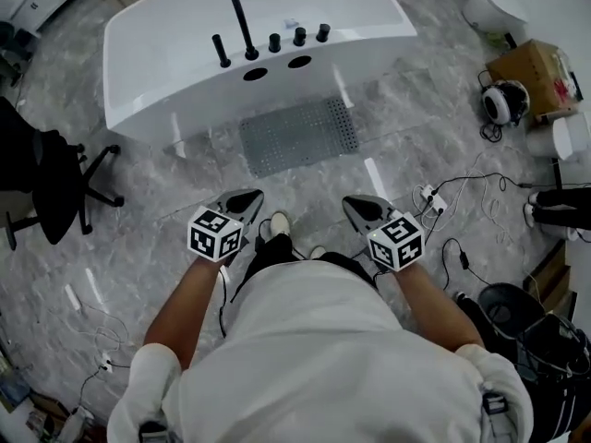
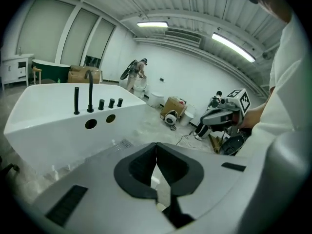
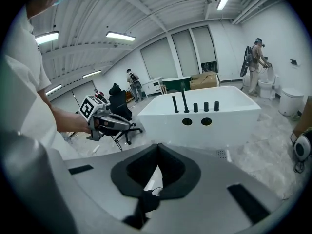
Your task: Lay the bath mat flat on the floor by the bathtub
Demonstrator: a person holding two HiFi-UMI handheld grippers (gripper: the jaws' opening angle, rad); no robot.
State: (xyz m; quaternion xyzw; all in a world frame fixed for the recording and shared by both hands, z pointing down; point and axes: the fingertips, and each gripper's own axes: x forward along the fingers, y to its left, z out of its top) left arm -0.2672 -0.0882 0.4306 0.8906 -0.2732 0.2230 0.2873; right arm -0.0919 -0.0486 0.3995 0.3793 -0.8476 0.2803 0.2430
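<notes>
The grey perforated bath mat (image 1: 297,135) lies flat on the marble floor right in front of the white bathtub (image 1: 185,26), whose black taps stand along its near rim. My left gripper (image 1: 242,201) and right gripper (image 1: 362,209) hover side by side above the floor, short of the mat, both pointing at the tub. Each is shut with its jaws meeting and nothing between them. In the left gripper view the jaws (image 2: 156,145) close in front of the tub (image 2: 48,116); a corner of the mat (image 2: 126,143) shows. The right gripper view shows the same for its jaws (image 3: 158,145).
A black office chair (image 1: 55,187) stands at the left. Cables and a power strip (image 1: 434,199) trail across the floor at the right, near a cardboard box (image 1: 536,72), a round white device (image 1: 503,102) and a black bin (image 1: 517,312). People stand far off.
</notes>
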